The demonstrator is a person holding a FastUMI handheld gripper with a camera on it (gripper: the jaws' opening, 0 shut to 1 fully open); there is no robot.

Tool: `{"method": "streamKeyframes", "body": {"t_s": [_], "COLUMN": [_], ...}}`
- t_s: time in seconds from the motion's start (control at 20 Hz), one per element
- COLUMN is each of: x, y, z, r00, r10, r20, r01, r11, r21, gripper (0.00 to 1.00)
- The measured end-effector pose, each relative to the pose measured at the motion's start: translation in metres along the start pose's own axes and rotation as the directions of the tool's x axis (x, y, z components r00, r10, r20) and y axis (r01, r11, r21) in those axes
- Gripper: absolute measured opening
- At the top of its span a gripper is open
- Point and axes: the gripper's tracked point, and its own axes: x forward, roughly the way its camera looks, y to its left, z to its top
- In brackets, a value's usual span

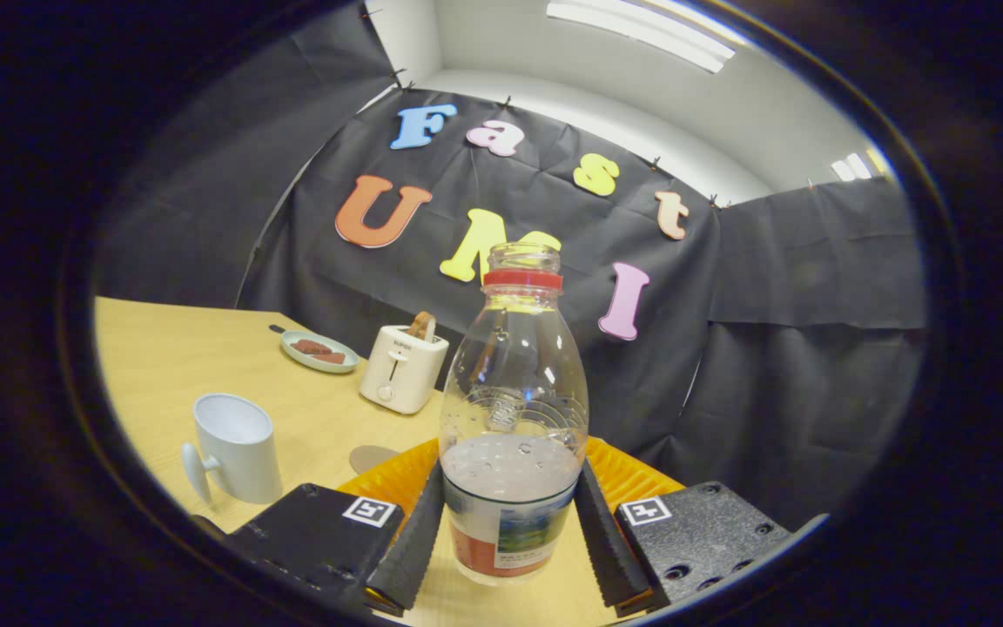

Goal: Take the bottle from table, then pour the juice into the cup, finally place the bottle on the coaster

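Gripper view: the camera looked forward along the two fingers and over a light wooden table (162, 348).
Gripper: the gripper (510, 531) sat low over the near part of the table, its two fingers (410, 544) lying against opposite sides of the bottle, one to the left and one to the right, both pressing on its lower body.
Bottle: a clear plastic bottle (514, 418) stood upright between the fingers, uncapped, with a red ring (522, 279) below its open mouth and a printed label around its base.
Juice: a pale, cloudy liquid (510, 466) filled roughly the lower third of the bottle, its surface level; droplets clung to the inner wall above it.
Bottle base: whether the base touched the table or was held just above it could not be told.
Cup: a white cup (236, 448) with a handle turned toward the viewer stood on the table to the left of the fingers, well apart from the bottle.
Coaster: a small round grey disc (371, 457) lay flat between the cup and the bottle, partly hidden by the left finger.
Orange item: a ribbed orange object (623, 475) lay just behind the bottle.
Toaster: a white toaster (403, 366) with a slice standing in its slot stood farther back.
Plate: a pale green plate (319, 352) holding brown pieces lay left of the toaster.
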Motion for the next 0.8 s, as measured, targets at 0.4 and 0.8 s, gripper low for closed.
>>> {"method": "streamKeyframes", "body": {"t_s": [0.4, 0.8], "x": [0.012, 0.006], "y": [0.003, 0.023], "z": [-0.010, 0.005], "r00": [0.996, 1.000], "r10": [-0.037, -0.012], "r20": [-0.081, -0.001], "r01": [0.008, 0.009], "r11": [0.945, 0.785], "r21": [-0.327, -0.619], "gripper": [0.79, 0.79]}}
